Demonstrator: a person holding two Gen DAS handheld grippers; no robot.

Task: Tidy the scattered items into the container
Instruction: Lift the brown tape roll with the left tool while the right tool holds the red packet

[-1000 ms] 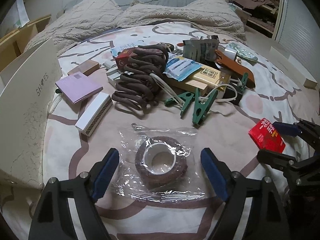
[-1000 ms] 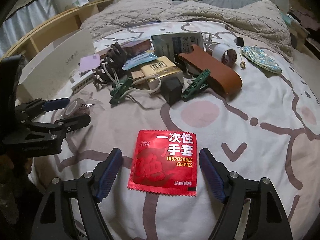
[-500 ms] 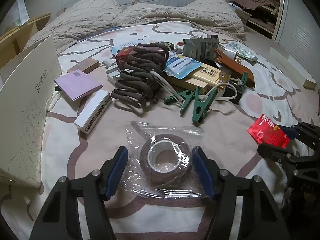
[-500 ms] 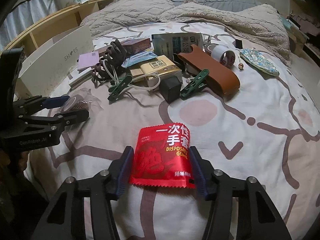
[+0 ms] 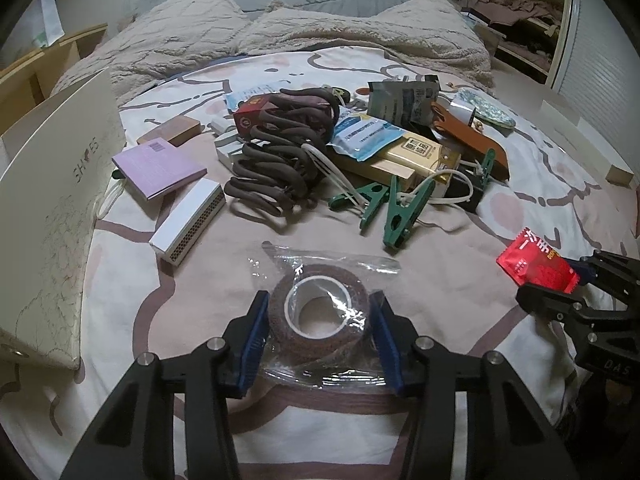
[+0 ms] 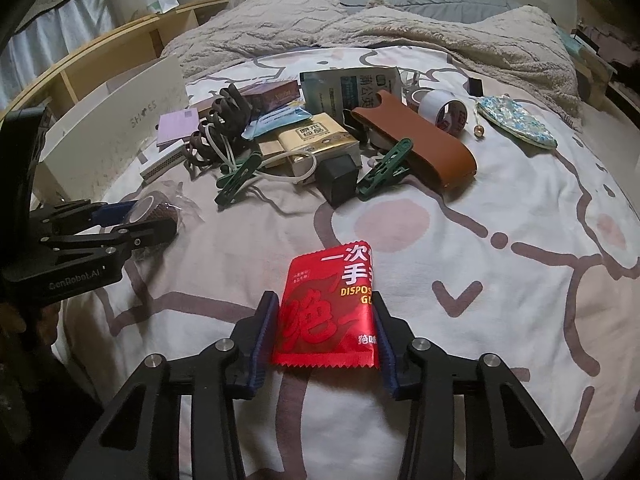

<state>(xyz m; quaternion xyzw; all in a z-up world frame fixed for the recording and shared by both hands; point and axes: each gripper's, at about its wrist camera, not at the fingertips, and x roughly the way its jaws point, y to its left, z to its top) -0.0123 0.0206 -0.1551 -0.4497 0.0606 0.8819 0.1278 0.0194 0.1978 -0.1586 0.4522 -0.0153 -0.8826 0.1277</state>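
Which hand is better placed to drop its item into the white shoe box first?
Left. The left gripper pinches the bagged brown tape roll, and the white shoe box stands just beside it. The right gripper, closed on the red glove packet, sits farther from the box.

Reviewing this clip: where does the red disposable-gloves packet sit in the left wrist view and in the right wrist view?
Left wrist view: red gloves packet at the right edge, between the right gripper's fingers.
Right wrist view: bottom centre, bowed between the closing blue fingers.
Shared landmark: brown leather case.
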